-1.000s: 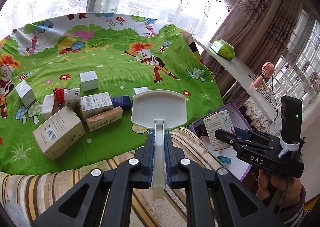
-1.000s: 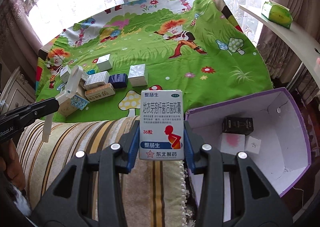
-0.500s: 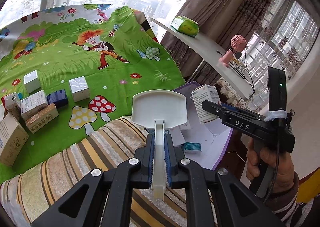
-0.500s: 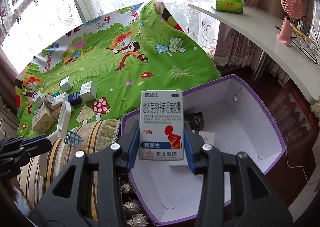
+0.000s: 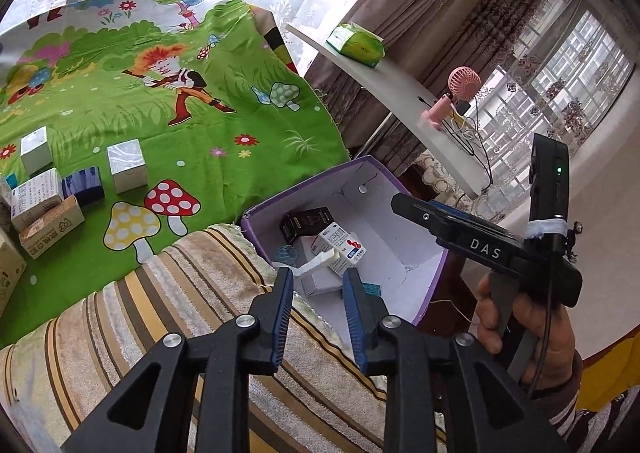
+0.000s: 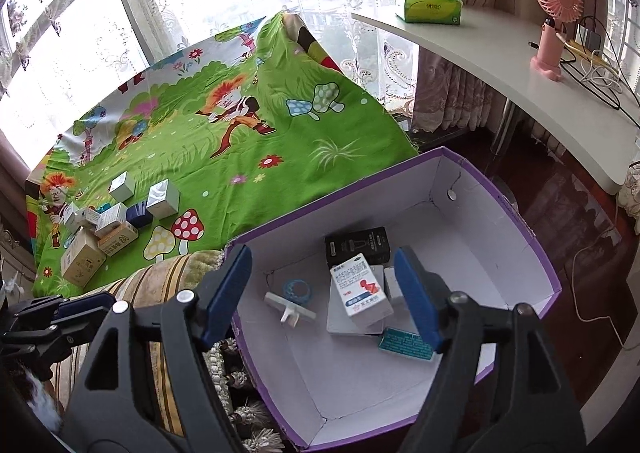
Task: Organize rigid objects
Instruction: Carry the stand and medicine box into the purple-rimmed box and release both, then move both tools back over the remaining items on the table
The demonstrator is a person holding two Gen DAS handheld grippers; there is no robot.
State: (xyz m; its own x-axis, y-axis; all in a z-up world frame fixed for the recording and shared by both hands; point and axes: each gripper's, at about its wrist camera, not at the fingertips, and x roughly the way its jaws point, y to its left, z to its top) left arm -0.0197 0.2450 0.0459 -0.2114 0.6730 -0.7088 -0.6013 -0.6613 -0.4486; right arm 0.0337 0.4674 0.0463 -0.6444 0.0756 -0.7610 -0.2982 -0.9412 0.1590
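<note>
Purple-rimmed box (image 6: 532,237) now holds the medicine carton (image 6: 362,289) and white scoop (image 6: 290,307), released by both grippers (image 5: 316,285) (image 6: 324,293), jaws wide and empty; more cartons (image 6: 120,221) wait at ten o'clock.

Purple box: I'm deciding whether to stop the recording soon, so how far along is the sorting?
Partly done. The purple box already holds a black box, the medicine box, a white plastic piece and a few smaller items. Nothing is in hand: the left gripper and right gripper are both open. Left: a cluster of small boxes on the green cloth.
</note>
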